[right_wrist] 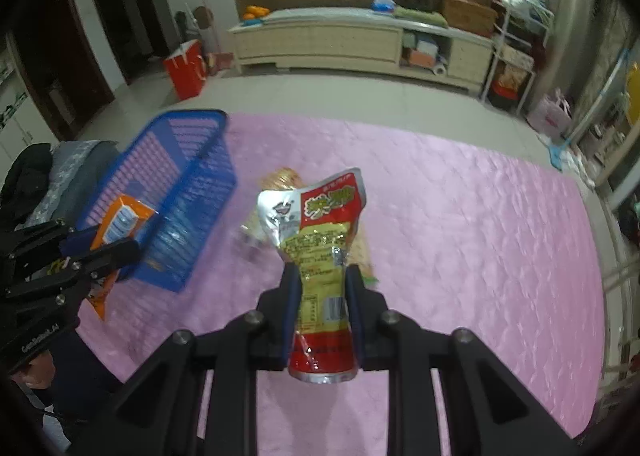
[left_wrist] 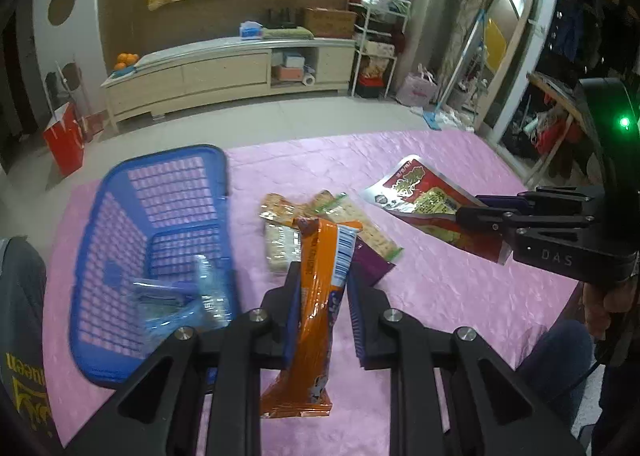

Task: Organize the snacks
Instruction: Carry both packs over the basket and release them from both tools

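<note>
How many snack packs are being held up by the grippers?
2: the orange packet in the left gripper, the red and silver pouch in the right gripper. More snacks lie on the pink cloth.

Both wrist views look steeply down; share blue basket.

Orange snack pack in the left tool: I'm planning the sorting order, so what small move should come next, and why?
Probably carry the orange snack pack sideways until it hangs over the blue basket, then release. The left tool is clamped on it clear of the pink cloth, and the basket beside it holds only a bluish packet. The right tool holds the red pouch, next in line.
</note>
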A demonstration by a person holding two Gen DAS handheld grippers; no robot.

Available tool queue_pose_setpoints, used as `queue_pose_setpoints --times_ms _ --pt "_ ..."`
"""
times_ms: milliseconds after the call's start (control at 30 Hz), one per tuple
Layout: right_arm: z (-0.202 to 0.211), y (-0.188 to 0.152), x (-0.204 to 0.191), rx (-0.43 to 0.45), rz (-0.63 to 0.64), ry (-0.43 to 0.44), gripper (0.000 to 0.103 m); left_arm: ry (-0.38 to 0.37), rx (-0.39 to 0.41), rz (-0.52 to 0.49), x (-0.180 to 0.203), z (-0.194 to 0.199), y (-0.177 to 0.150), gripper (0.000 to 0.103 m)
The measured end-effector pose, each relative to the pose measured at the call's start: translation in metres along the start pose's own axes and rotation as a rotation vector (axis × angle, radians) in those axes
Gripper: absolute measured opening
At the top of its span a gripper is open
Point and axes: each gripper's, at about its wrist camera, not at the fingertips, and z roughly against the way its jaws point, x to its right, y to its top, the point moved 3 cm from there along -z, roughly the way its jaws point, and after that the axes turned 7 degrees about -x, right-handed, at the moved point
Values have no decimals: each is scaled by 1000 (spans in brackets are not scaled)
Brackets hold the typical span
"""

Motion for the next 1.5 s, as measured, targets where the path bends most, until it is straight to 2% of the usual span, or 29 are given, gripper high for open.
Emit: queue_pose_setpoints --times_ms 367,800,1133,1233,1300,1333,1367,1433,1467,1500 --pt "-3 38 -92 31 165 73 27 69 20 68 -69 33 -13 20" --pt "-51 76 -169 -25 300 153 27 133 -2 146 -130 32 -18 20" --pt "-97 90 -194 -67 382 133 27 130 -31 191 -158 10 -19 20" --pt "-104 96 -198 -60 403 161 28 136 -39 192 -163 3 -18 20" --pt "-106 100 -202 -30 436 162 42 127 -39 200 -165 1 -18 20" --pt "-108 101 -204 -15 450 116 60 122 -39 204 -166 -1 -18 20" --pt "-108 102 -205 6 463 67 71 123 -41 205 -166 -3 -18 20" --pt "-103 100 -204 72 484 11 76 124 -47 203 -165 -4 -19 20" --pt "-102 98 -204 76 485 3 82 125 -50 203 -165 -4 -19 20" --pt "-102 97 -203 67 484 5 82 123 -52 203 -164 -4 -20 20"
